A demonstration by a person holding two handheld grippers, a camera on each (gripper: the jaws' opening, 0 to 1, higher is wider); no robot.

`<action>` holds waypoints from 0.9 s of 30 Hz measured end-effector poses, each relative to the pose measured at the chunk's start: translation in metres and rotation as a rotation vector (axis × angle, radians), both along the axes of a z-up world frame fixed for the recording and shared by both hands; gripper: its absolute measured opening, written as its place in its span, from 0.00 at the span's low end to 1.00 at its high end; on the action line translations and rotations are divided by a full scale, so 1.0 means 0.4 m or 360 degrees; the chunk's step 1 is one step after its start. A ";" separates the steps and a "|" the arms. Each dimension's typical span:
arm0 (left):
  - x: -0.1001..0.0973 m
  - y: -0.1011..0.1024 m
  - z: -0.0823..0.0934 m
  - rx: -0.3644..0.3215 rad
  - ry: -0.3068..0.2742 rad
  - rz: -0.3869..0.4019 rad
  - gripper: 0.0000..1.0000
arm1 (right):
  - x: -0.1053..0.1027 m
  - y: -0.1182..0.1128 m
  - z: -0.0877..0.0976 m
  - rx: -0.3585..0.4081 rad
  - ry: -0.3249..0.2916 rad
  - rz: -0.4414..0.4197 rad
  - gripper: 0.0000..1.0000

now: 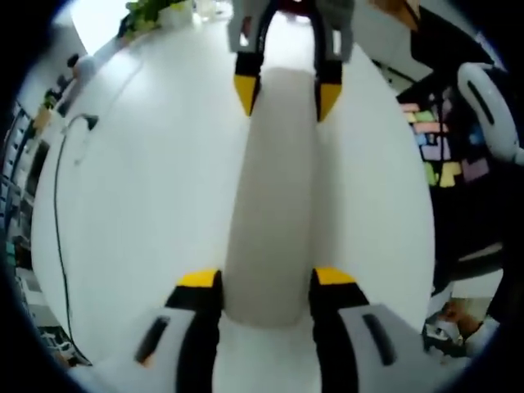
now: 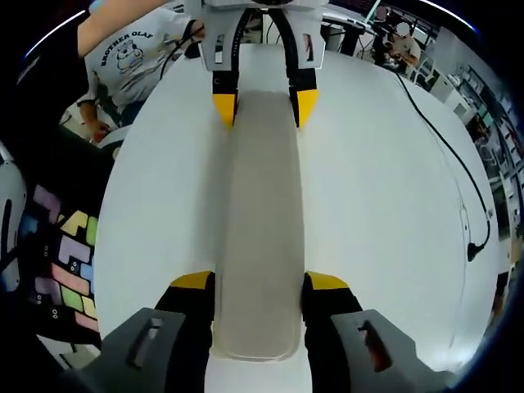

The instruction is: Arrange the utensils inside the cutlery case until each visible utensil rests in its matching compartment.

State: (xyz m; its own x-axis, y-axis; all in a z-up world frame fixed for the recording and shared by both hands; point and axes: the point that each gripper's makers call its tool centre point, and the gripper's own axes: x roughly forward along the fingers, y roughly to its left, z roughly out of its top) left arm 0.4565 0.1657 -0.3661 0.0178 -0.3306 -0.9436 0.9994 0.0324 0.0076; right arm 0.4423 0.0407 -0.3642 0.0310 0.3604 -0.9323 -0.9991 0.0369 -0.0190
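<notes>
One white desk [image 1: 147,205] carries everything, its top bare and glossy, with a black cable [image 2: 458,172] trailing across it toward the edge. Beyond the desk, in my right gripper view, a person in a printed grey shirt [image 2: 135,53] stands at the far left, and coloured block shapes [image 2: 65,270] lie on the dark floor below the desk's left edge. In my left gripper view I see green plants [image 1: 155,10] at the far end.

One cutlery case [image 2: 260,229] lies flat on the desk: long, pale grey, with rounded ends and a plain closed top, so I cannot tell its compartments or count any utensils.

Two grippers meet it, one at each end. My left gripper [image 1: 268,286] straddles the near end in its own view, jaws narrow against the case's sides. My right gripper [image 2: 260,282] does the same at the opposite end, also closed in on the case.
</notes>
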 end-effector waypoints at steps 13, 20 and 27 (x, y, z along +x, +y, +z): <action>0.032 -0.108 0.023 -0.0042 -0.0020 -0.0044 0.44 | 0.015 -0.108 0.008 0.0007 -0.0006 -0.0018 0.43; 0.043 -0.168 0.011 -0.0053 -0.0013 -0.0066 0.44 | 0.038 -0.172 0.003 -0.0018 -0.0011 -0.0040 0.43; 0.043 -0.199 0.003 -0.0075 0.0006 -0.0079 0.44 | 0.036 -0.206 -0.003 -0.0015 -0.0002 -0.0073 0.43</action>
